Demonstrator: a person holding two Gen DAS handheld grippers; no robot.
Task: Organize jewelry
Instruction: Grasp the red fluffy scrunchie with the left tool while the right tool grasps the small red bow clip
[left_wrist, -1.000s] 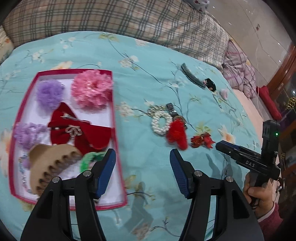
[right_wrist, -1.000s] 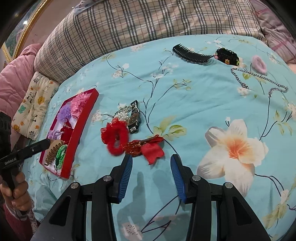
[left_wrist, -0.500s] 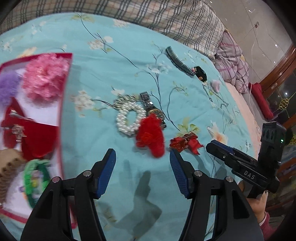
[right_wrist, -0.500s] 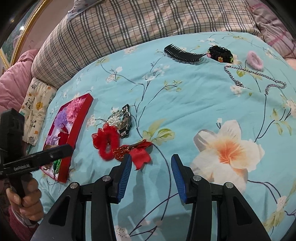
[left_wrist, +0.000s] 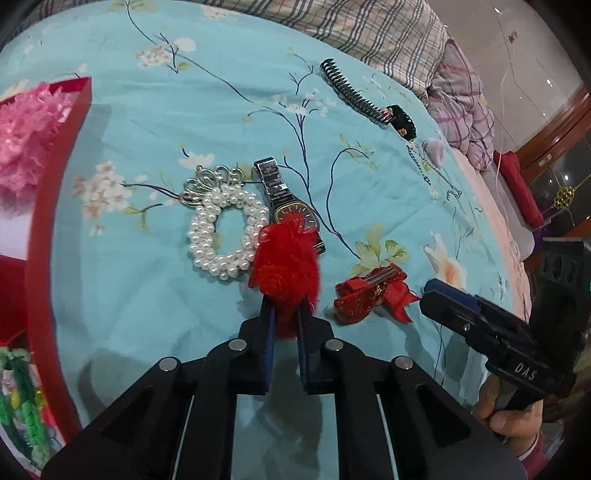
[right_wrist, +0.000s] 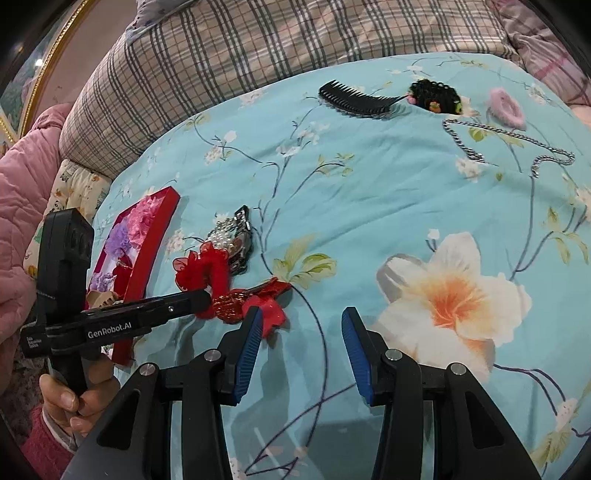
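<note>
My left gripper (left_wrist: 284, 314) is shut on a fluffy red scrunchie (left_wrist: 286, 264) that lies on the blue floral bedspread; it also shows in the right wrist view (right_wrist: 205, 269). A pearl bracelet (left_wrist: 225, 236), a gold brooch (left_wrist: 207, 182) and a dark wristwatch (left_wrist: 284, 195) lie just beyond it. A red glitter bow clip (left_wrist: 373, 295) lies to its right. My right gripper (right_wrist: 301, 332) is open and empty, with the bow clip (right_wrist: 255, 299) at its left finger. The red jewelry box (left_wrist: 55, 177) stands at the left with a pink flower (left_wrist: 22, 136) inside.
A black comb (right_wrist: 354, 99), a black hair clip (right_wrist: 436, 96), a pink scrunchie (right_wrist: 506, 107) and a silver chain (right_wrist: 509, 144) lie at the far right of the bed. A plaid pillow (right_wrist: 258, 44) lines the far edge. A green scrunchie (left_wrist: 18, 406) sits in the box.
My left gripper moved right, away from the box, and closed on the red scrunchie. My right gripper stayed open and shifted slightly beside the bow clip.
</note>
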